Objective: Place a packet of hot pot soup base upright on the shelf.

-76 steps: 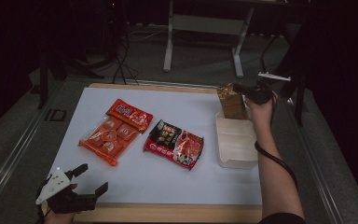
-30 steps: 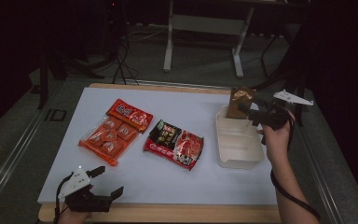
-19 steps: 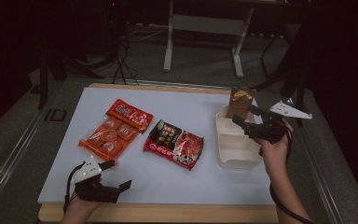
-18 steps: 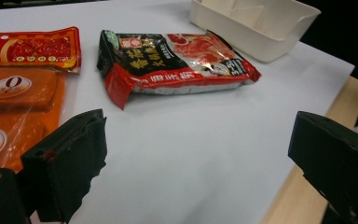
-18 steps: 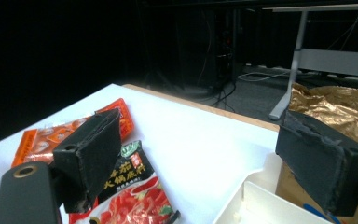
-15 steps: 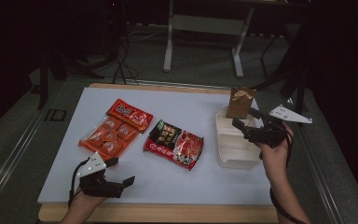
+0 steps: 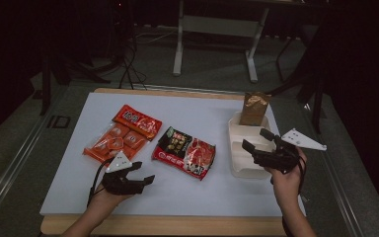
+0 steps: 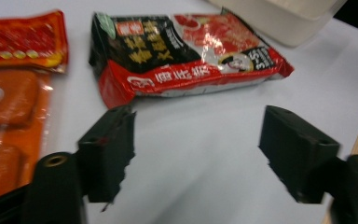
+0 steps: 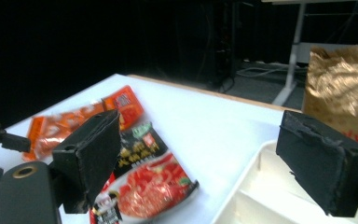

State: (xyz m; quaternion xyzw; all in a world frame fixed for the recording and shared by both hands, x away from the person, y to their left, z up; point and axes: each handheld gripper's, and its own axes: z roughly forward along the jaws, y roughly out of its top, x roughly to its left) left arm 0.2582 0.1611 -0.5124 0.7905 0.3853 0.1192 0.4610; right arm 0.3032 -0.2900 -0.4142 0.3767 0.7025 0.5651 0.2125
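We are bringing our left hand-held gripper (image 7: 137, 174) forward across the worktop (image 7: 202, 197): a couple of seconds ago it was hanging back at the near left corner, and now it is sitting just short of the red-and-black snack packet (image 7: 184, 152), its jaws spread wide and holding nothing. In the left gripper view the packet (image 8: 182, 51) is lying flat just beyond the open jaws, nearly centred between them but not yet inside the gap. We are reading that as the start of a pick on this packet.

At the same time we are pulling our right hand-held gripper (image 7: 257, 143) back from the gold-brown bag (image 7: 254, 108), which it was gripping at the far end of the white tray (image 7: 237, 170) earlier. The bag is now standing upright on its own in the tray's far compartment, so that placement looks finished. The right jaws are also spread and empty, hovering over the tray's nearer compartments.

The two orange packets (image 7: 120, 140) are lying untouched, overlapping each other, to the left of the packet we are approaching. The next move calls for a little more advance so the jaws straddle the packet's near edge before closing.
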